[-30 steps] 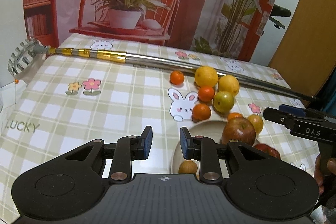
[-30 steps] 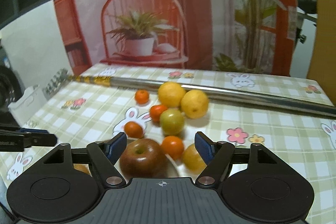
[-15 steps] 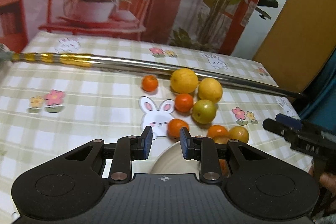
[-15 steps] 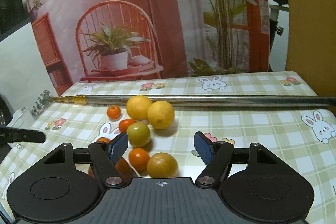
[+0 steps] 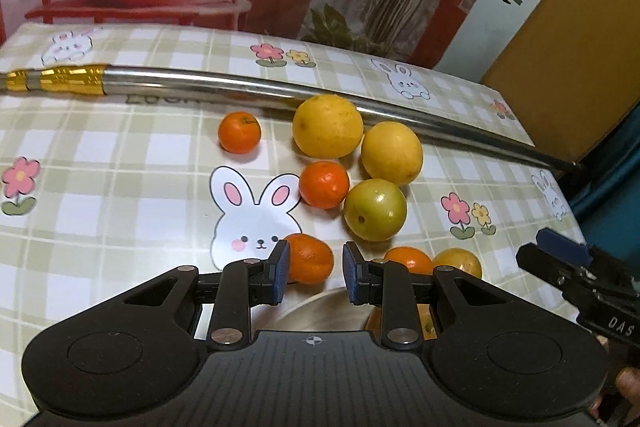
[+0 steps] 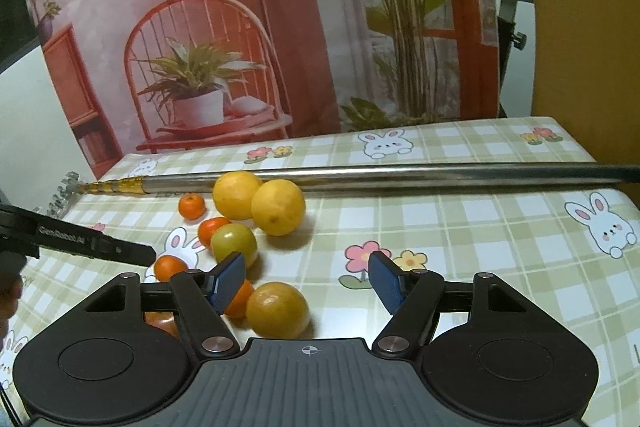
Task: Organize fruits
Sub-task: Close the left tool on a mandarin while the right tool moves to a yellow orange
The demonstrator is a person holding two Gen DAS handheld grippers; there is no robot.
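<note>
Orange mandarins and yellow citrus lie loose beside the pale plate, so sorting looks barely begun: the left gripper, nearly shut and empty, must open before the nearest mandarin.

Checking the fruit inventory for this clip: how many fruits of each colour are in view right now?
Small orange fruits: 4
Large yellow fruits: 2
Green fruit: 1
Yellow-orange fruit: 1
Reddish fruit, mostly hidden: 1
Total: 9
</note>
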